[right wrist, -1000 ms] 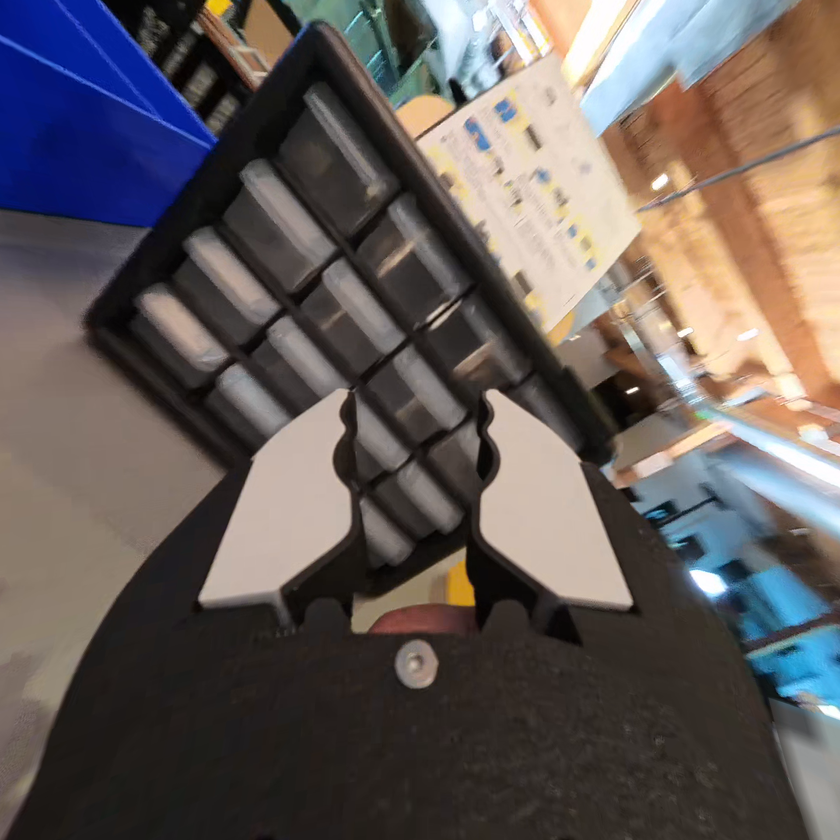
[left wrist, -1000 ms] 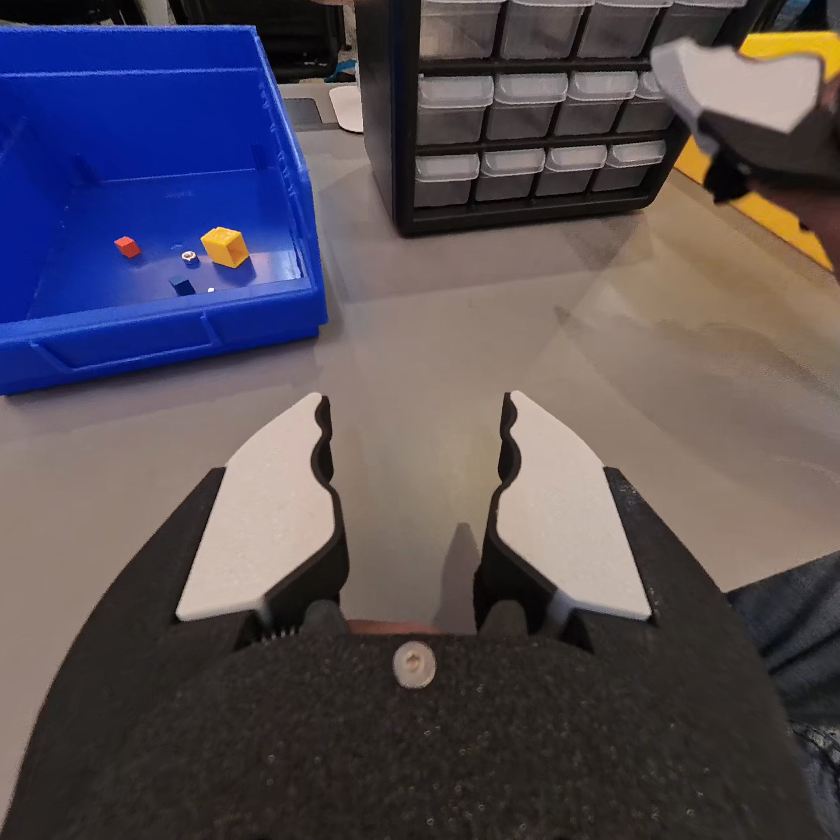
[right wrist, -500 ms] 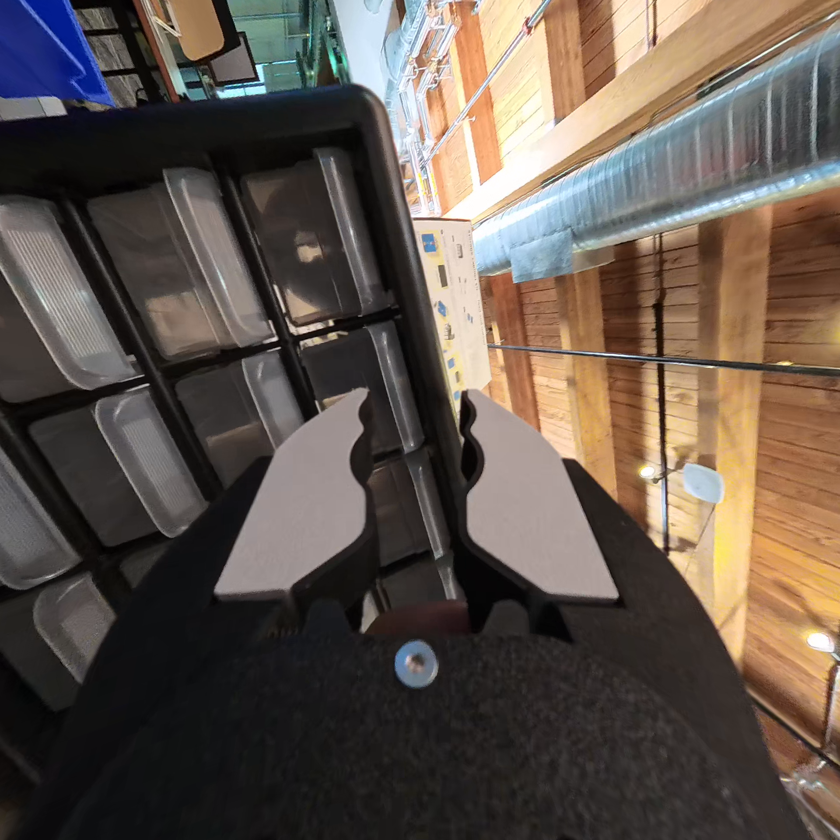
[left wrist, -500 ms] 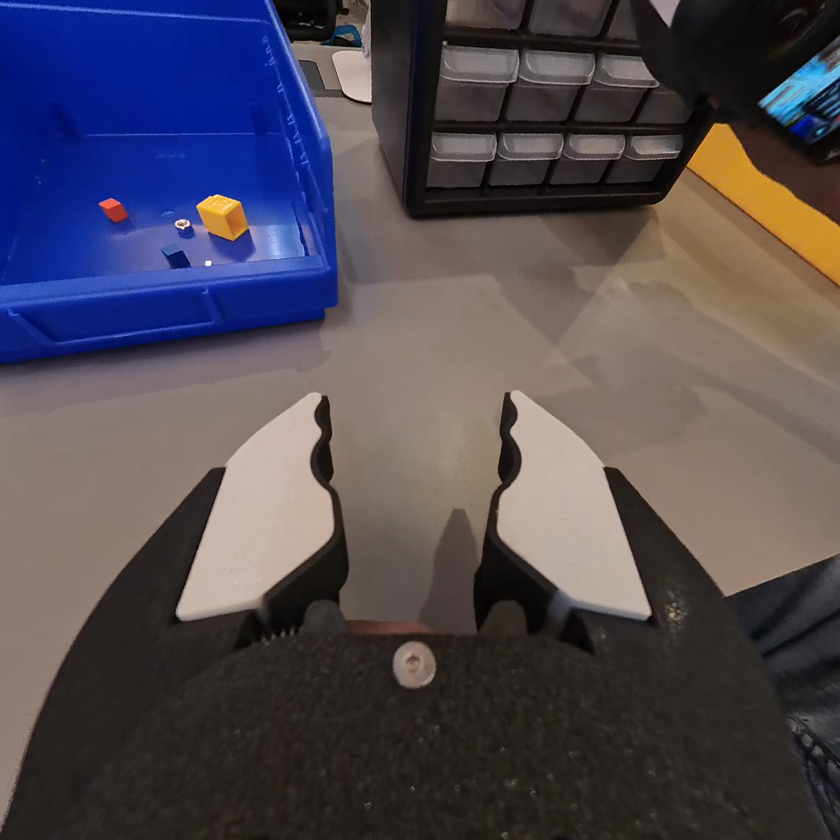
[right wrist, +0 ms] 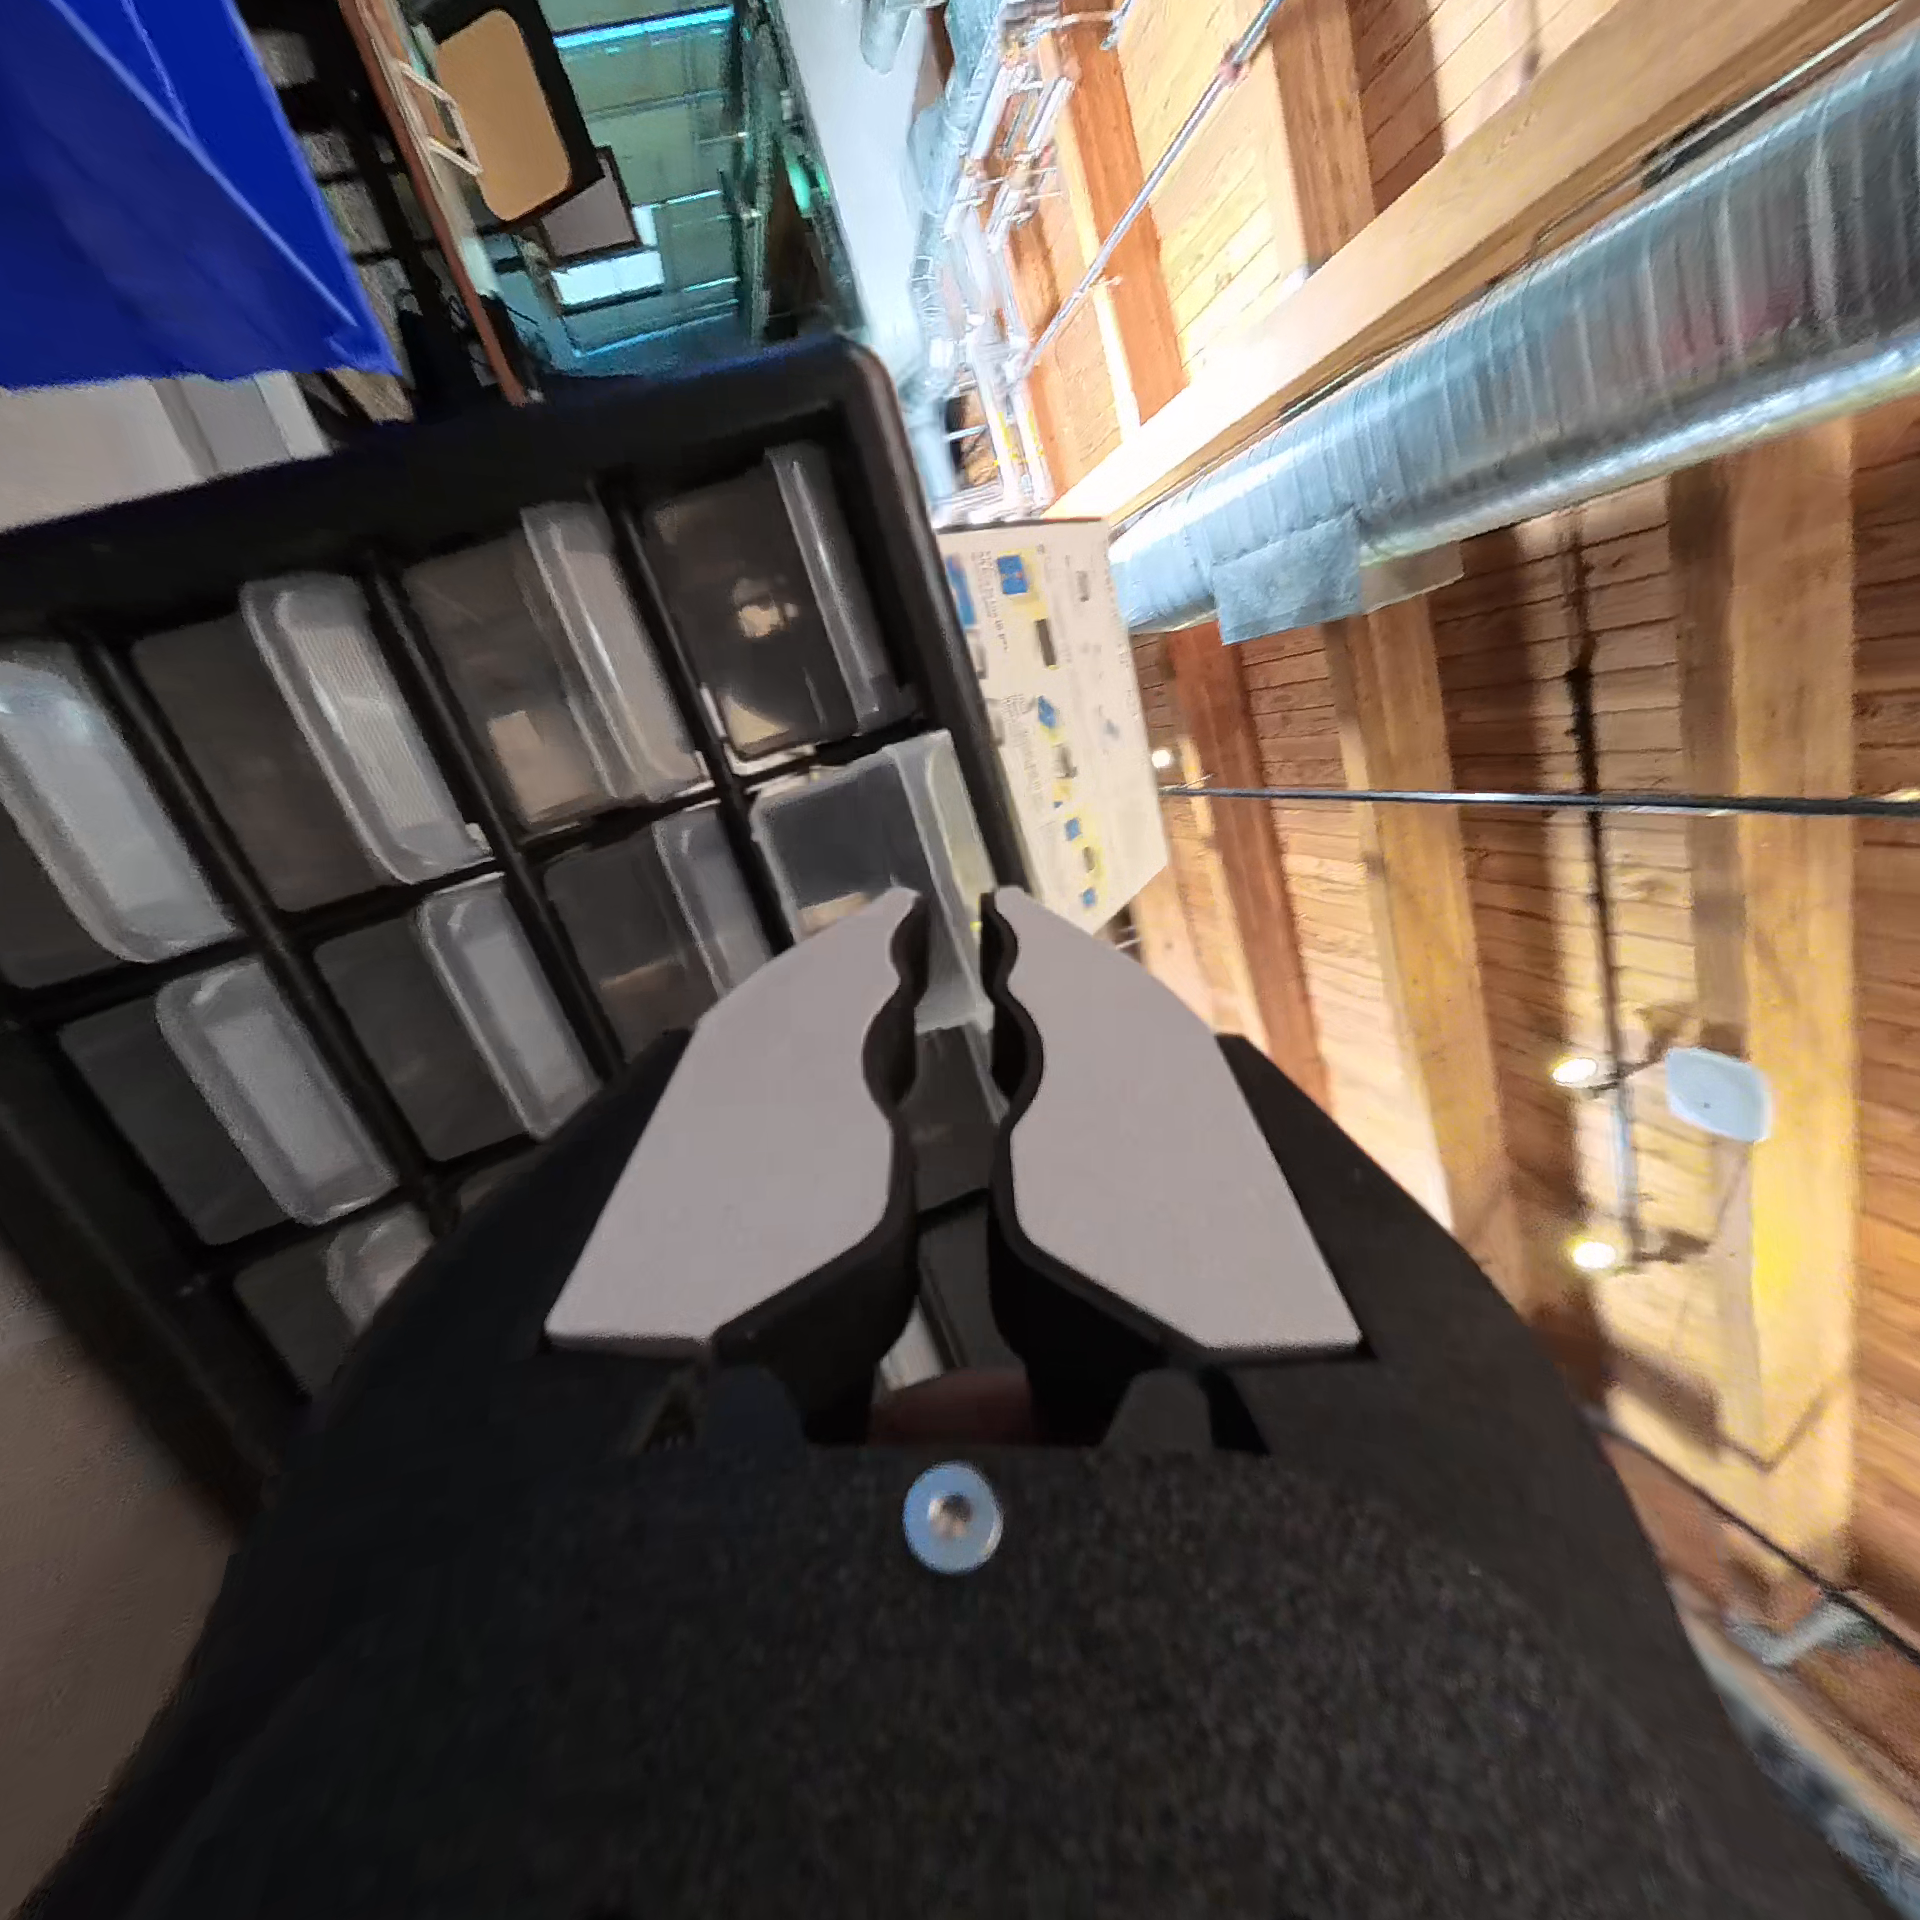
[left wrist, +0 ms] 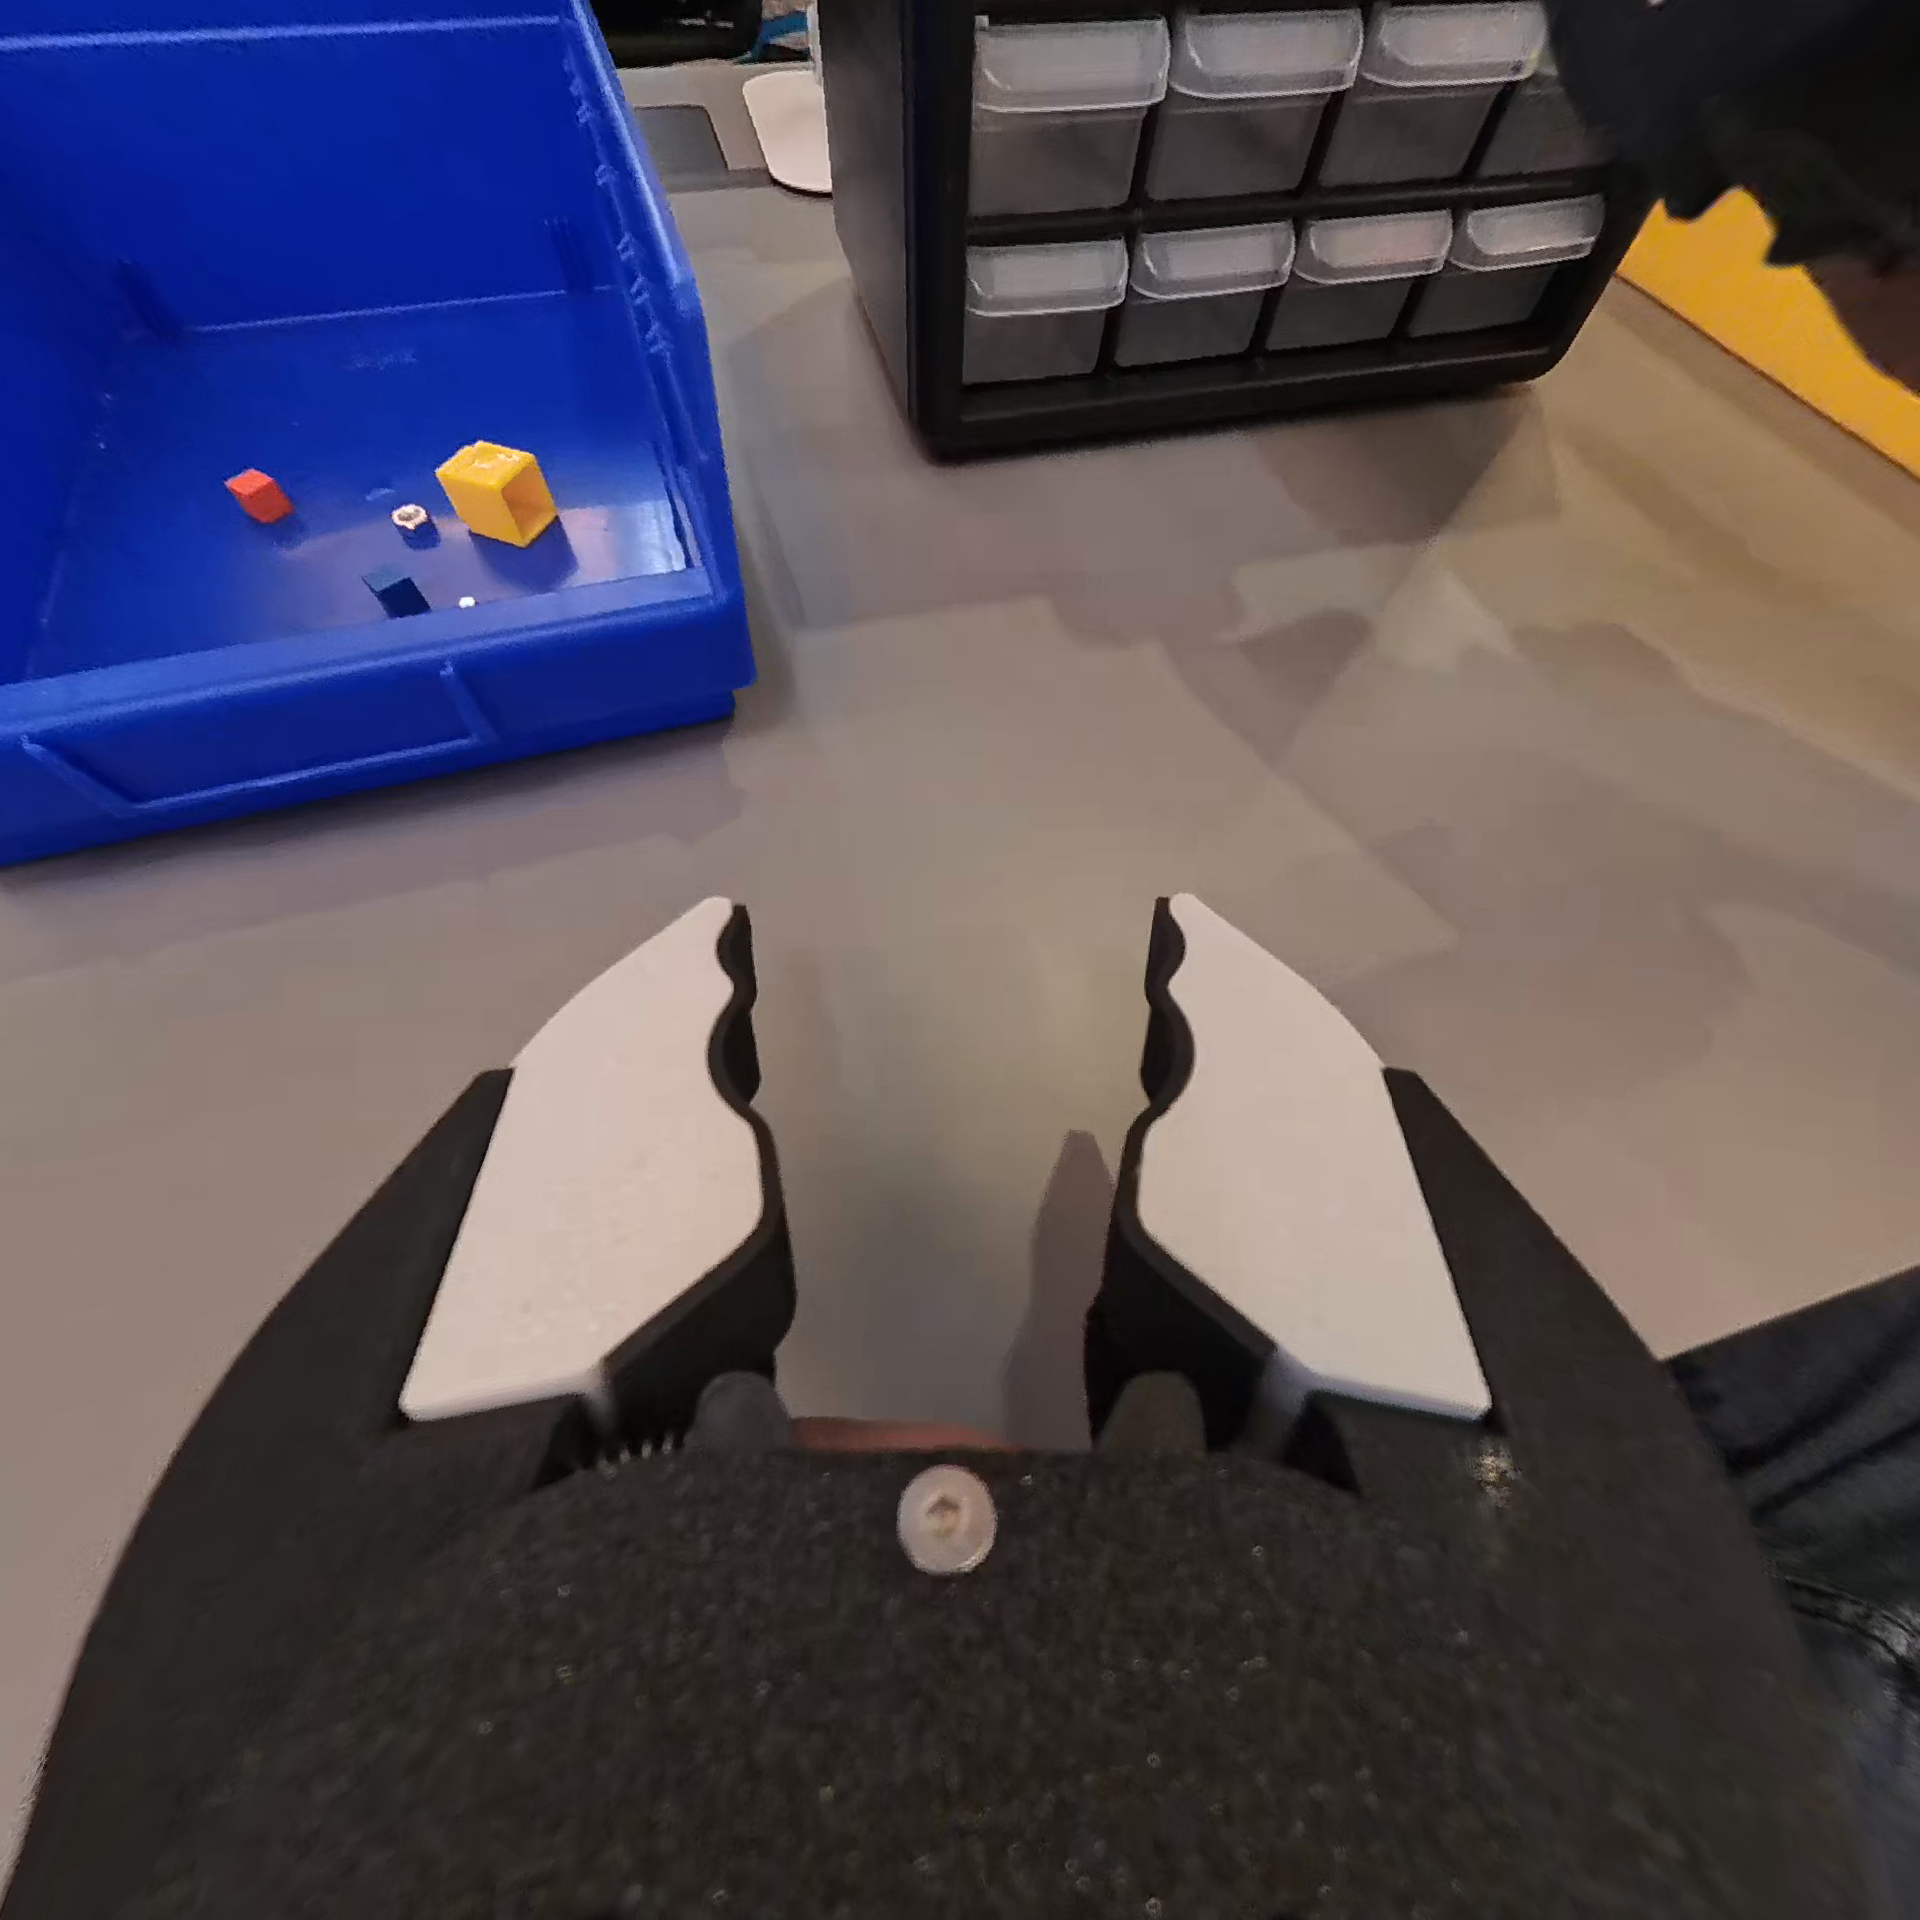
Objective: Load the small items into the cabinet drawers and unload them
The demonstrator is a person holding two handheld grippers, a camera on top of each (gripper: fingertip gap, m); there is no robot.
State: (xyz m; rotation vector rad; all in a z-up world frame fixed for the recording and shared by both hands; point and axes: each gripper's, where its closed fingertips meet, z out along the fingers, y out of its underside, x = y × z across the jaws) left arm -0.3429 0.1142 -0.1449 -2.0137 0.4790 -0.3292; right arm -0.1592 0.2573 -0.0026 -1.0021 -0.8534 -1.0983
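Currently, left claw [left wrist: 948,914] hangs over the bare grey bench [left wrist: 1039,748], jaws wide apart, nothing between them. Ahead and to its left: blue bin [left wrist: 665,374] on the bench. Inside the bin, left to right: red cube [left wrist: 258,492], dark blue cube [left wrist: 396,592], a small metal nut [left wrist: 412,517], yellow cube [left wrist: 494,491] lying tilted with an open face toward the camera. One tiny pale bit sits beside the dark blue cube; too small to identify. Ahead and to the right of the left claw: black cabinet [left wrist: 883,312] with clear drawers, well apart from the bin; all drawers visible in this view are pushed in.

Right claw [right wrist: 951,904] is rolled sideways and sits at the cabinet's [right wrist: 894,436] outer edge. Jaws nearly together, a narrow gap left, closed around the clear front lip of one drawer [right wrist: 883,821]. That drawer stands slightly proud of its neighbours. Whether the pads actually press the lip, cannot tell. Contents of the drawers not discernible.
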